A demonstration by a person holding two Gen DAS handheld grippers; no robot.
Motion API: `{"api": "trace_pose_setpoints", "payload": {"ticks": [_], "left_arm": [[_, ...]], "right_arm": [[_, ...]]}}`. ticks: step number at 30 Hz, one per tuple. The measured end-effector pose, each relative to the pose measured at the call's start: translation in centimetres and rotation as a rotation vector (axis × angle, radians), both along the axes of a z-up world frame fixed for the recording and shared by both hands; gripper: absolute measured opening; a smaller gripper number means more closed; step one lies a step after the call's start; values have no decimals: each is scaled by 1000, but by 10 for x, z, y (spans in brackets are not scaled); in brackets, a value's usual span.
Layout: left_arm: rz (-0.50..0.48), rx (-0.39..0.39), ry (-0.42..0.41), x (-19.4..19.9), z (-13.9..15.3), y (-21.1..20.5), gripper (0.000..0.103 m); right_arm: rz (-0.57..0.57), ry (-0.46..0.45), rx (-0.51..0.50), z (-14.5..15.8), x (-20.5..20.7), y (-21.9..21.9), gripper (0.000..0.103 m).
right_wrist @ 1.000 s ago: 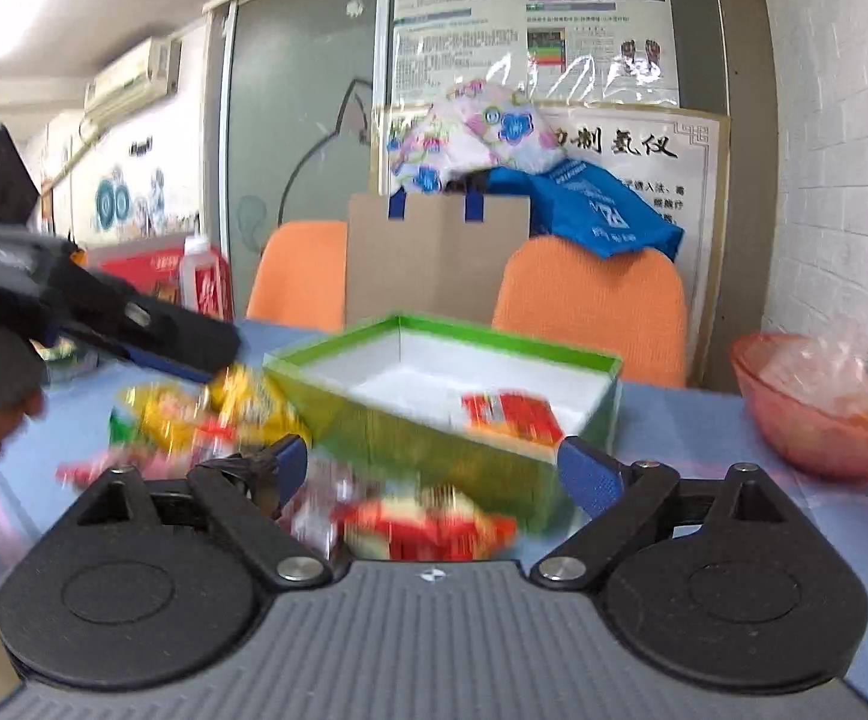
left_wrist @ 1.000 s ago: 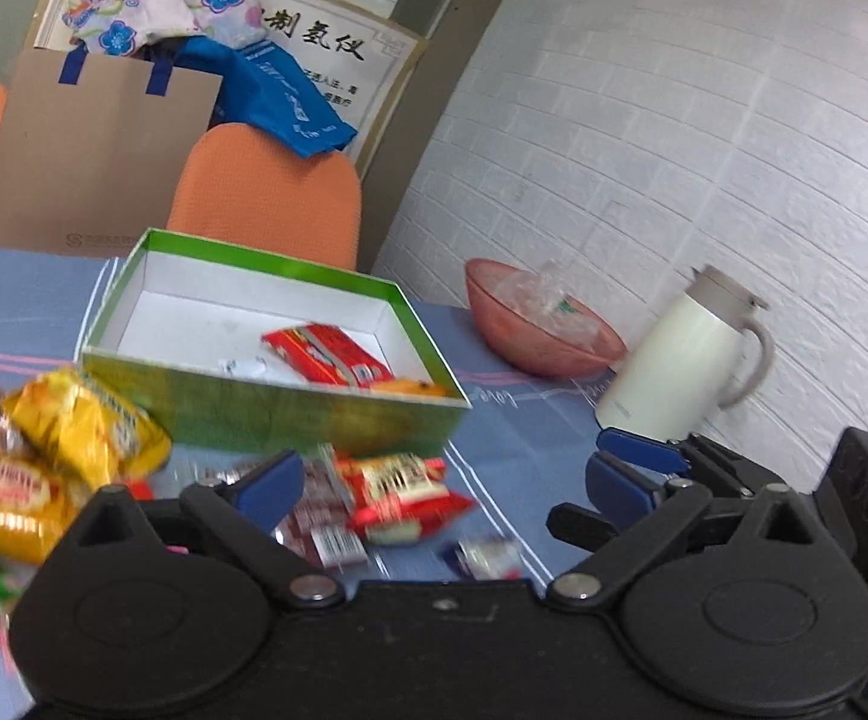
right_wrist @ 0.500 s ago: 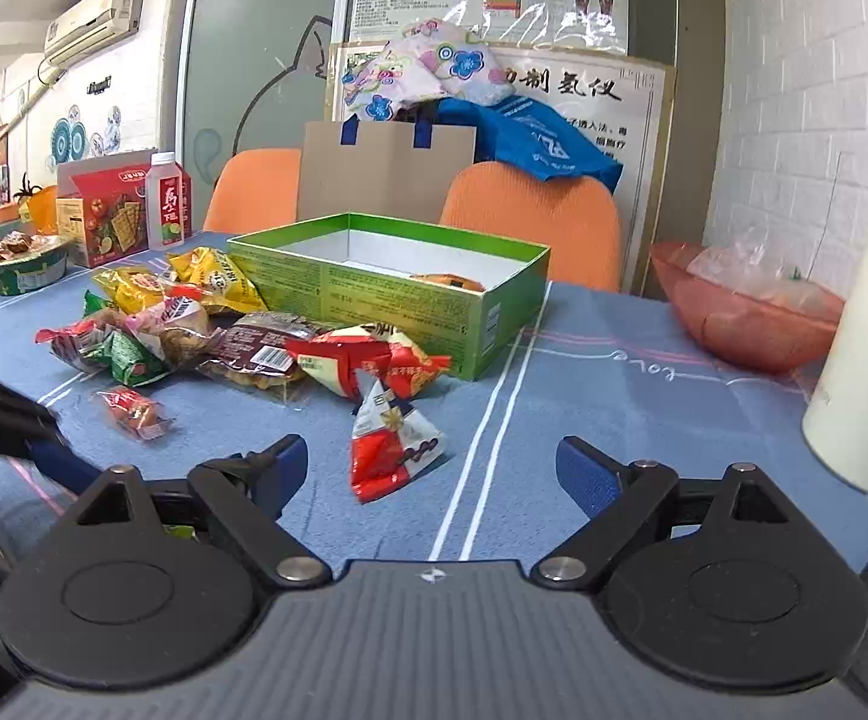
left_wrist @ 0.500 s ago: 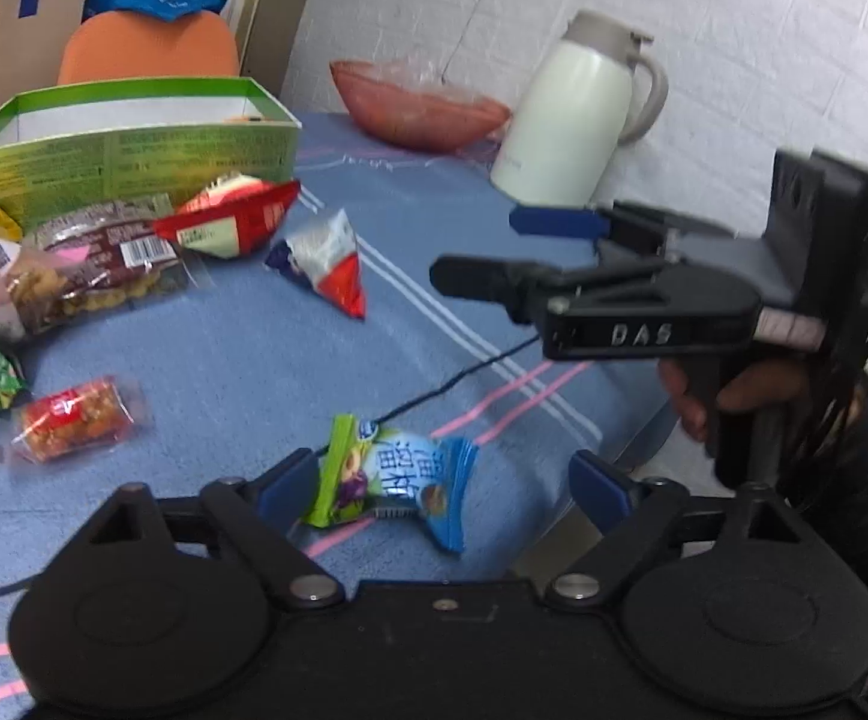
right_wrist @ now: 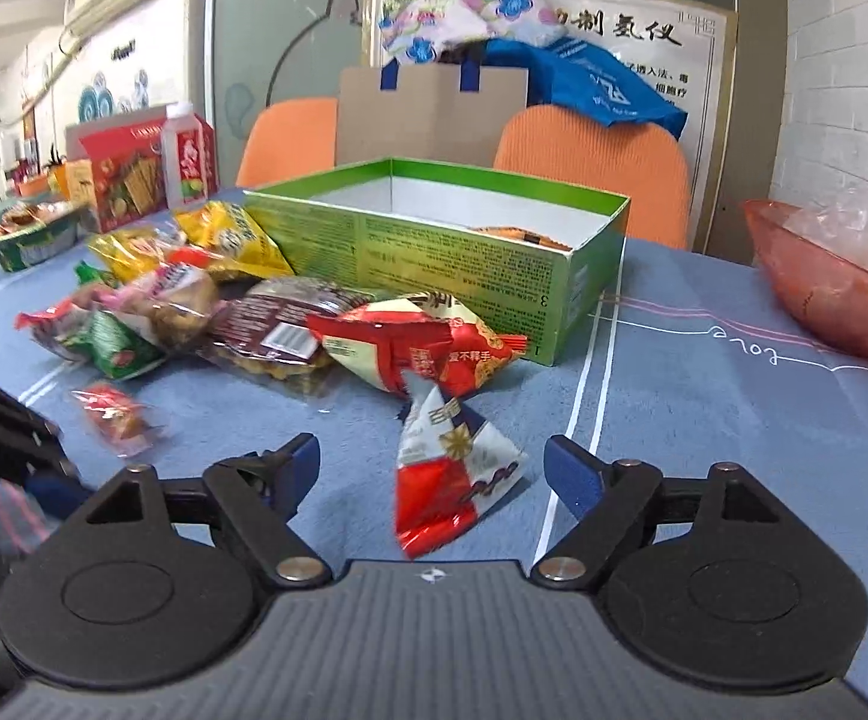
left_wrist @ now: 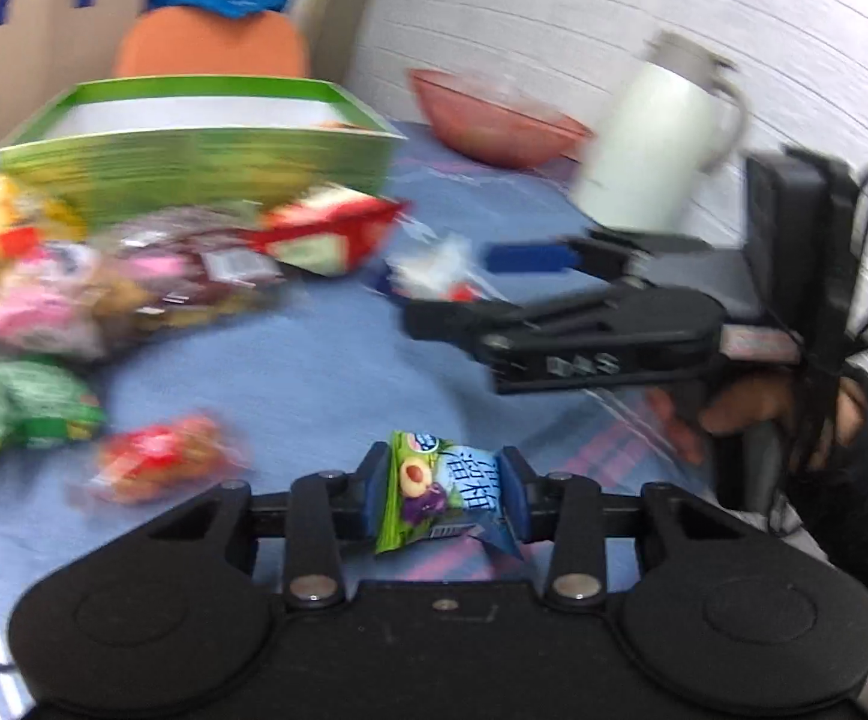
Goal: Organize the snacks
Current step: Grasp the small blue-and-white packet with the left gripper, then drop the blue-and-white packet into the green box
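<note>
Snacks are mostly still loose on the blue tablecloth [right_wrist: 703,396], heaped in front of the open green cardboard box [right_wrist: 463,264], so plenty is left to sort. The left gripper [left_wrist: 442,495] is clamped on a small green-and-blue crinkly candy packet [left_wrist: 442,495], pinched across its middle between the blue pads. The right gripper [right_wrist: 431,471] is spread wide with a little red, white and blue triangular foil pouch [right_wrist: 454,474] lying on the cloth between its fingers, not touched yet as far as I can tell. If I were doing it: carry the left packet over the box's near wall and let go low inside so it doesn't bounce out. For the right, come down flat and close on the fat middle of the pouch, not the sealed edge, since foil slips. As for containers, the box shows something orange at the bottom near the far right side, and most of its floor is hidden by the wall. The pink translucent plastic bowl [right_wrist: 823,294] holds what looks like crumpled clear wrapping. A white thermal jug [left_wrist: 655,138] stands beside it.
</note>
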State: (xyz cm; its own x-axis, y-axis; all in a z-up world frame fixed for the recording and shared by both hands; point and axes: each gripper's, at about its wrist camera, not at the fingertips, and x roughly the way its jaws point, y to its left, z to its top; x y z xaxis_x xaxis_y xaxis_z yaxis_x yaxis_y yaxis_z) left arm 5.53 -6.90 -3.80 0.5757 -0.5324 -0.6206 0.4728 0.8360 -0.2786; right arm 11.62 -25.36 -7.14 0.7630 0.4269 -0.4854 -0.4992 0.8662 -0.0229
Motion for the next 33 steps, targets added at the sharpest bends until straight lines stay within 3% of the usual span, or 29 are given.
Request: {"api": "trace_pose_setpoints", "payload": {"ticks": [2,5,7,9,10,13,19,23,28,33], "left_arm": [[47,-20,8,7,-1,11,62],[41,-23,-7,7,-1,11,81],[27,-9,-34,4,-2,8,86],[26,0,-49,4,-3,5,78],[20,-3,-43,8,-2,2,66],[18,-65,-16,13,1,6,52],[67,-139,-117,24,42,24,51],[122,-187,-173,54,73,37,52],[201,-202,-181,106,91,46,53],[309,-236,-141,154,88,57,53]], "right_arm": [[2,15,-12,-2,8,2,103],[-6,72,-25,-4,17,3,103],[-13,88,-36,-6,19,3,103],[-10,87,-22,-5,18,2,83],[-7,83,-16,-5,17,1,83],[-8,48,-17,0,9,3,81],[37,-56,48,38,-7,3,81],[35,-127,75,64,6,11,82],[10,-144,92,77,42,27,82],[-44,-114,90,69,85,39,82]]}}
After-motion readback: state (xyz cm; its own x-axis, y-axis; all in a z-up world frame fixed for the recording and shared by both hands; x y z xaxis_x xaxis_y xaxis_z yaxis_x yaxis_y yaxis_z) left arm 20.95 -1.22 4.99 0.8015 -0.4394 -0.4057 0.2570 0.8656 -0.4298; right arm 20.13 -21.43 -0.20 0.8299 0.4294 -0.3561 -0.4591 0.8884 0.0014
